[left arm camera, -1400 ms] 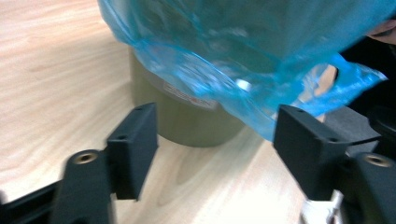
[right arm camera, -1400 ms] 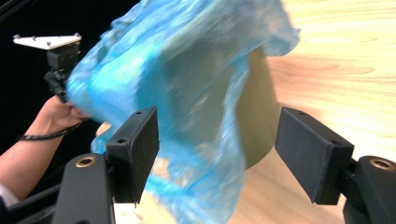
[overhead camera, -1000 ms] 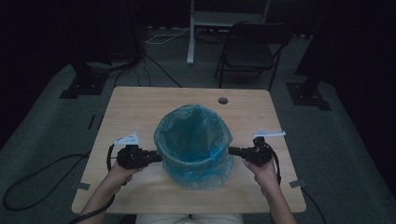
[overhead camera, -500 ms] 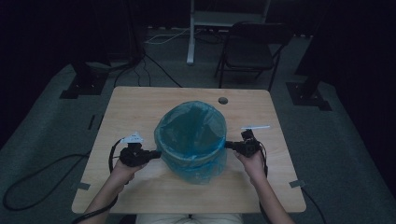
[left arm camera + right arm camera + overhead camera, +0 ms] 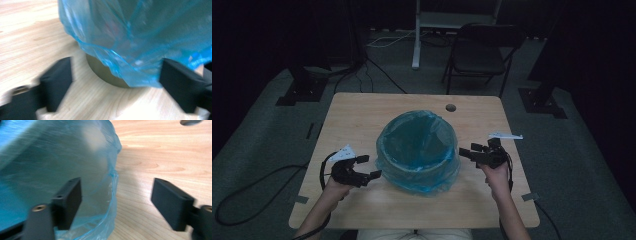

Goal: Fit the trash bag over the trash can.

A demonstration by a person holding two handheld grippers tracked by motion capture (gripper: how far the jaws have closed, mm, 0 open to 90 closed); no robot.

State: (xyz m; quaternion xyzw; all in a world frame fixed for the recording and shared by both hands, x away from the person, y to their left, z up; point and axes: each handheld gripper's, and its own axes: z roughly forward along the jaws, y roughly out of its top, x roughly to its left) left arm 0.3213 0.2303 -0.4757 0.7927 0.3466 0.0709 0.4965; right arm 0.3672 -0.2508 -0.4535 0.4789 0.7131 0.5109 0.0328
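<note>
We work at a pale wooden table (image 5: pixel 362 120) with a round cable hole (image 5: pixel 450 107) near its far edge, set on grey carpet in a dim room. Behind it stand a dark folding chair (image 5: pixel 479 55) and a white stand (image 5: pixel 416 35), and black cables (image 5: pixel 242 200) trail over the floor at our left.

In the middle of the table sits a round grey bin lined with a translucent blue plastic bag (image 5: pixel 418 150); the bag folds over the rim and hangs down the outside, short of the base on the left gripper's side. We see nothing inside the liner.

Our left gripper (image 5: pixel 368 167) lies just beside the bin's left wall and our right gripper (image 5: pixel 466 151) just beside its right wall. Both have just been opening: their jaws stand wide, released, the bag's loose skirt lying in front of them but unpinched. Nothing else crowds the bin.
</note>
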